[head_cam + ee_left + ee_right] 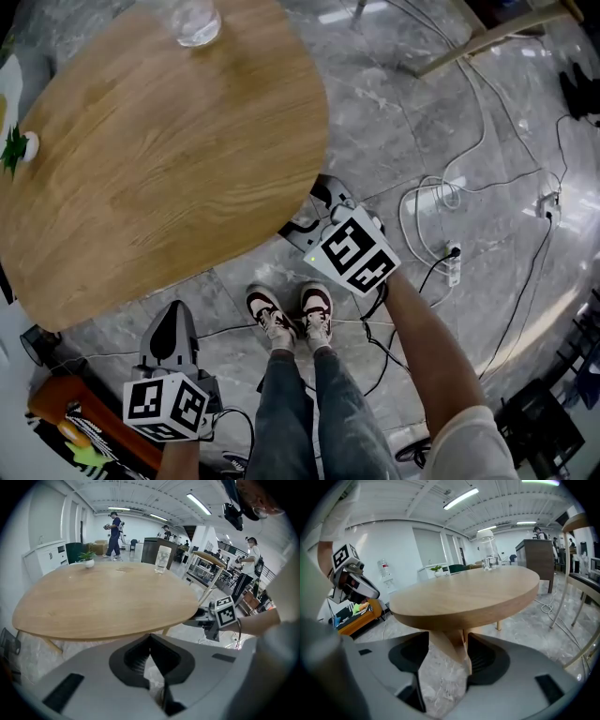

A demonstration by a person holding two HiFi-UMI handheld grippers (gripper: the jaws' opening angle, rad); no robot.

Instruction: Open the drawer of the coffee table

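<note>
**A:** Head view first. What sits closest?
**B:** The left gripper, low on the left over the grey floor. It is beside the person's jeans and shoes and apart from the table.
**A:** And the other one?
**B:** The right gripper has its tips at the near edge of the coffee table, which fills the upper left. A glass and a small plant stand on top. White cables and a power strip lie to the right.
**A:** The drawer?
**B:** I can't make it out in any view.
**A:** Left gripper view?
**B:** The jaws meet tip to tip with nothing between them. The tabletop spreads beyond, and people stand far behind it.
**A:** Right gripper view?
**B:** The jaws are partway apart and grip nothing. A wooden table leg stands in the gap below the tabletop's rim, blocking the view beneath. I can't tell whether one pad touches it.
</note>
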